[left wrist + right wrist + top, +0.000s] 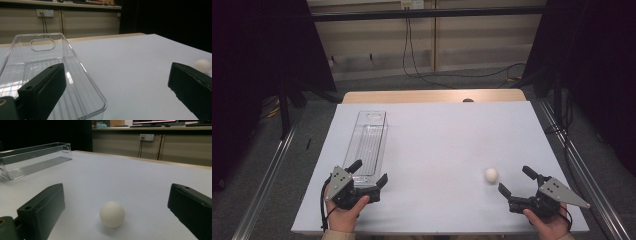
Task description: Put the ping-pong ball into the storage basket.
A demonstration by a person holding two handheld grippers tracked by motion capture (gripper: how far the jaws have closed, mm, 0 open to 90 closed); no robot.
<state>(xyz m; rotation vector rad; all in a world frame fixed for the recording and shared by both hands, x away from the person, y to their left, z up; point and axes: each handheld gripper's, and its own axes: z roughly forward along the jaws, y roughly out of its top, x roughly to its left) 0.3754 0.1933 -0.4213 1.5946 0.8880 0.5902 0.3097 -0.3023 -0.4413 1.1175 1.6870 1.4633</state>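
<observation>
From above, the white ball (pixel 491 175) sits lower right, just before the right gripper (pixel 515 181), wide open and empty. The left gripper (pixel 117 82) is also wide and empty by the clear box (pixel 82 82). Close up, the ball sits bottom middle; a bump could roll it away.

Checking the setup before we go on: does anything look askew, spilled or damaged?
Nothing stands out. The clear bin sits upright and empty, and the white ball rests intact on the table.

Small white ball (pixel 491 175) resting alone on the white table (pixel 437 135)
</observation>
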